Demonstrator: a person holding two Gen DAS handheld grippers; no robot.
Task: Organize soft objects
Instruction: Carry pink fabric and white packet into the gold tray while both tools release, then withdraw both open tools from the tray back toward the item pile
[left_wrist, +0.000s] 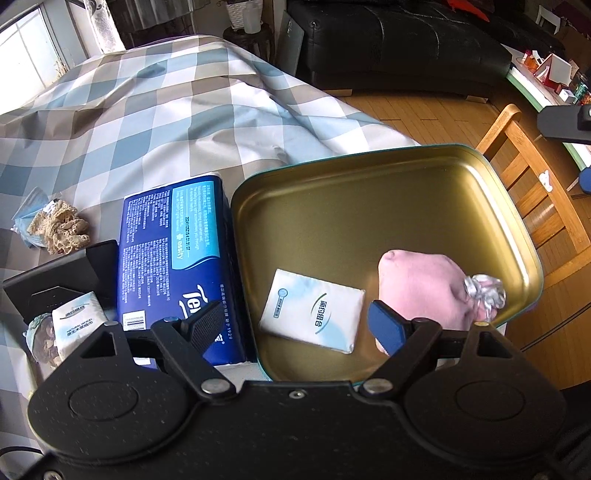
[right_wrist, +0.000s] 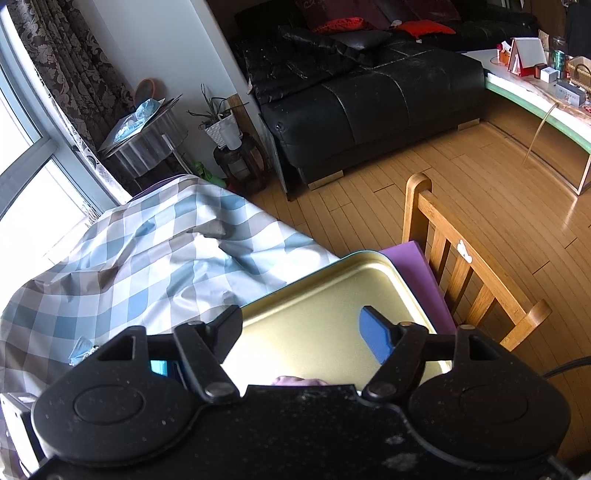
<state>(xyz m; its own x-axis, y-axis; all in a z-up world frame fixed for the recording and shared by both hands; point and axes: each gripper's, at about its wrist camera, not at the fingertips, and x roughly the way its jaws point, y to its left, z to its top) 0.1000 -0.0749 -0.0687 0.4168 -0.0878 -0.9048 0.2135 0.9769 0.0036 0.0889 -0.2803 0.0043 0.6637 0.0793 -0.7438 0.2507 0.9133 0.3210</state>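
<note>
A gold tin tray (left_wrist: 369, 206) with a teal rim sits on the checked tablecloth (left_wrist: 147, 110). In it lie a white tissue packet (left_wrist: 312, 310) and a pink soft pouch (left_wrist: 424, 288) tied with silver foil. My left gripper (left_wrist: 295, 326) hovers open just above the packet's near edge, its pads touching nothing. A blue tissue pack (left_wrist: 173, 258) lies left of the tray, and a beige lace piece (left_wrist: 59, 225) lies further left. My right gripper (right_wrist: 301, 332) is open over the tray (right_wrist: 314, 306), with nothing between its fingers. A sliver of the pink pouch (right_wrist: 295, 380) shows beneath it.
A small tissue packet (left_wrist: 77, 325) rests by a black box (left_wrist: 55, 284) at the near left. A purple mat (right_wrist: 417, 277) lies under the tray's right side. A wooden chair (right_wrist: 461, 266) stands right of the table, and a black sofa (right_wrist: 369, 103) lies beyond it.
</note>
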